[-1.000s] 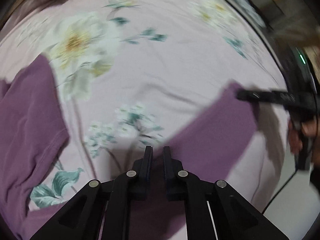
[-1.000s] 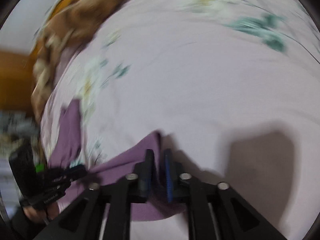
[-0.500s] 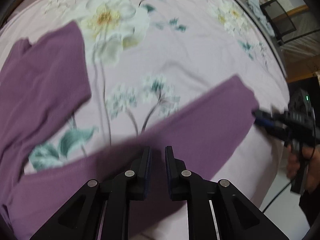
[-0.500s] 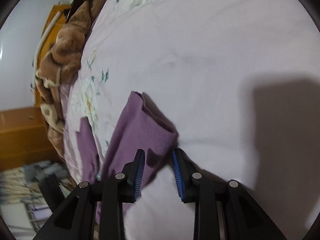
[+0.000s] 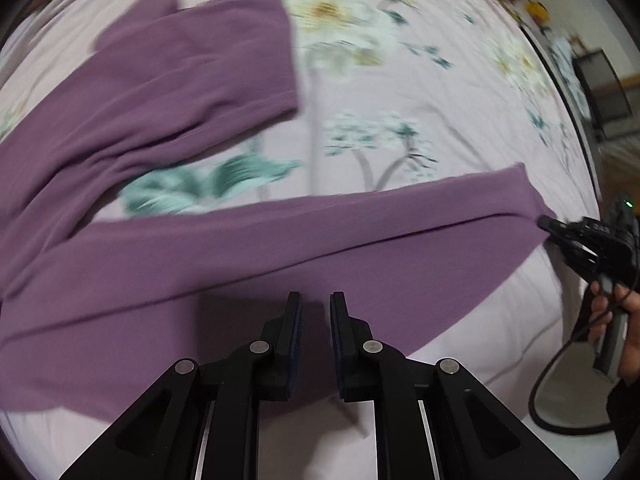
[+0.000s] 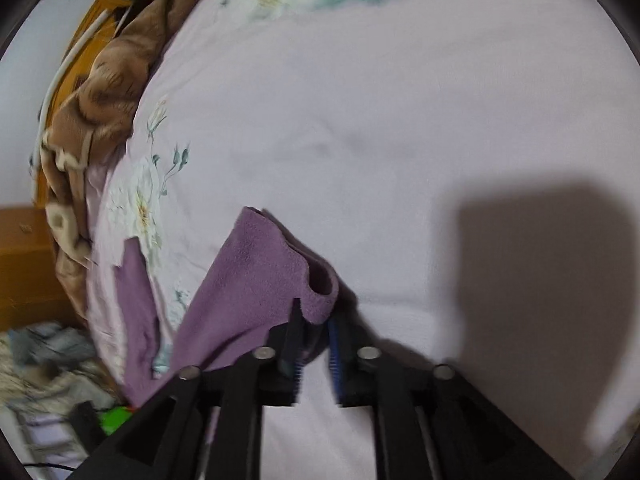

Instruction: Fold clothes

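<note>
purple garment (image 5: pixel 280 248) stretched flat; left gripper (image 5: pixel 316 320) narrow, right gripper (image 6: pixel 314 320) closing on cuff

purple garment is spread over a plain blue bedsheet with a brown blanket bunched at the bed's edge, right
Not quite. The bedsheet is pale pink with a floral print, not plain blue, as the left wrist view shows. The purple garment does lie spread over it, and the right wrist view shows the brown blanket bunched at the bed's edge.

The garment (image 5: pixel 248 248) is plain purple. The bedsheet (image 5: pixel 400 92) is pale lilac with cream flowers and teal leaves. The blanket (image 6: pixel 116 80) is brown.
</note>
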Demonstrator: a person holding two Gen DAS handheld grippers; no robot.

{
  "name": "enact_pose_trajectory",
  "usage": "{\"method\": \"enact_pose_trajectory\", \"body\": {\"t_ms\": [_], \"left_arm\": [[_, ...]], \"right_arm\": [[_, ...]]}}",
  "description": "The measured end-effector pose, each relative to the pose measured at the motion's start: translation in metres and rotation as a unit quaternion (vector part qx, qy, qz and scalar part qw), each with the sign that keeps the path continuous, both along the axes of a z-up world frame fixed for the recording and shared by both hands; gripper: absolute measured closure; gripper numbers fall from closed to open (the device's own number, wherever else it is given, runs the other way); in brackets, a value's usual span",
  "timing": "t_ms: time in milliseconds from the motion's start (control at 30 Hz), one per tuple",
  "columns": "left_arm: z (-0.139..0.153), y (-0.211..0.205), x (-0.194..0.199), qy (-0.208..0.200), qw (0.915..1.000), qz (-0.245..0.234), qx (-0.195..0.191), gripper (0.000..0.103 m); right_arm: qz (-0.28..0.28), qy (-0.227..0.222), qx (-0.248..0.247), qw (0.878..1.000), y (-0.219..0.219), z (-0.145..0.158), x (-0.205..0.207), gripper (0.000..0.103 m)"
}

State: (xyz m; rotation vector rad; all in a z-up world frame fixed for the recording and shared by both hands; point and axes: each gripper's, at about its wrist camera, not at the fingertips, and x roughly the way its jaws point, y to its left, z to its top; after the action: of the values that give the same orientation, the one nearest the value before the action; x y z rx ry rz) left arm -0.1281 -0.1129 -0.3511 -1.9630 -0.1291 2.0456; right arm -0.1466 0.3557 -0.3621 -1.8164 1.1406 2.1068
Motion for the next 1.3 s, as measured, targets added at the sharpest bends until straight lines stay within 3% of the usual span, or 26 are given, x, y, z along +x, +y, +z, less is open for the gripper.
{"method": "enact_pose_trajectory", "body": {"t_ms": [33, 133, 200, 300, 467, 567, 700, 867, 933, 1033, 1133, 1167, 1200, 1233, 1267, 1300], "left_arm": [[0.001, -0.012, 0.005, 0.003, 0.9999, 0.015, -0.005, 0.089], [0.003, -0.057, 0.022, 0.006, 0.9975, 0.068, -0.019, 0.085], [0.005, -0.086, 0.036, 0.010, 0.9937, 0.105, -0.036, 0.067], [0.007, -0.130, 0.059, 0.011, 0.9859, 0.156, -0.060, 0.065], [0.008, -0.208, 0.093, 0.003, 0.9644, 0.255, -0.071, 0.055], [0.005, -0.251, 0.111, 0.002, 0.9455, 0.320, -0.058, 0.049], [-0.007, -0.300, 0.124, -0.001, 0.9240, 0.381, -0.028, 0.044], [-0.025, -0.341, 0.125, -0.001, 0.9128, 0.408, 0.011, 0.041], [-0.035, -0.357, 0.124, -0.006, 0.9053, 0.423, 0.038, 0.041], [-0.044, -0.370, 0.121, -0.004, 0.9008, 0.430, 0.058, 0.042], [-0.050, -0.379, 0.121, -0.003, 0.8975, 0.435, 0.074, 0.048], [-0.050, -0.380, 0.121, -0.004, 0.8989, 0.432, 0.075, 0.062], [-0.050, -0.381, 0.121, -0.005, 0.9003, 0.429, 0.075, 0.077], [-0.049, -0.383, 0.122, -0.006, 0.9010, 0.427, 0.079, 0.084], [-0.048, -0.384, 0.123, -0.007, 0.9010, 0.425, 0.086, 0.092], [-0.046, -0.385, 0.124, -0.007, 0.9019, 0.422, 0.091, 0.094]], "right_arm": [[-0.009, 0.001, 0.011, 1.000, 0.000, 0.006, 0.004, 0.076], [-0.028, 0.005, 0.019, 0.999, -0.003, 0.018, 0.014, 0.071], [-0.014, 0.009, 0.008, 1.000, -0.018, 0.024, 0.017, 0.071], [0.040, 0.020, -0.020, 0.999, -0.062, 0.030, 0.014, 0.071], [0.129, 0.021, -0.080, 0.988, -0.156, 0.026, 0.014, 0.069], [0.161, 0.001, -0.127, 0.979, -0.209, 0.012, 0.022, 0.069], [0.151, -0.027, -0.160, 0.975, -0.253, -0.005, 0.043, 0.065], [0.126, -0.031, -0.178, 0.975, -0.289, -0.022, 0.050, 0.063], [0.104, -0.028, -0.177, 0.978, -0.292, -0.030, 0.048, 0.063], [0.073, -0.021, -0.176, 0.981, -0.294, -0.041, 0.044, 0.063], [0.050, -0.010, -0.178, 0.983, -0.296, -0.050, 0.039, 0.069], [0.048, -0.010, -0.172, 0.984, -0.296, -0.050, 0.038, 0.072], [0.047, -0.009, -0.167, 0.985, -0.296, -0.049, 0.037, 0.086], [0.045, -0.008, -0.162, 0.986, -0.296, -0.049, 0.036, 0.097], [0.044, -0.007, -0.156, 0.987, -0.296, -0.049, 0.035, 0.097], [0.044, -0.007, -0.152, 0.987, -0.298, -0.046, 0.036, 0.098]]}}
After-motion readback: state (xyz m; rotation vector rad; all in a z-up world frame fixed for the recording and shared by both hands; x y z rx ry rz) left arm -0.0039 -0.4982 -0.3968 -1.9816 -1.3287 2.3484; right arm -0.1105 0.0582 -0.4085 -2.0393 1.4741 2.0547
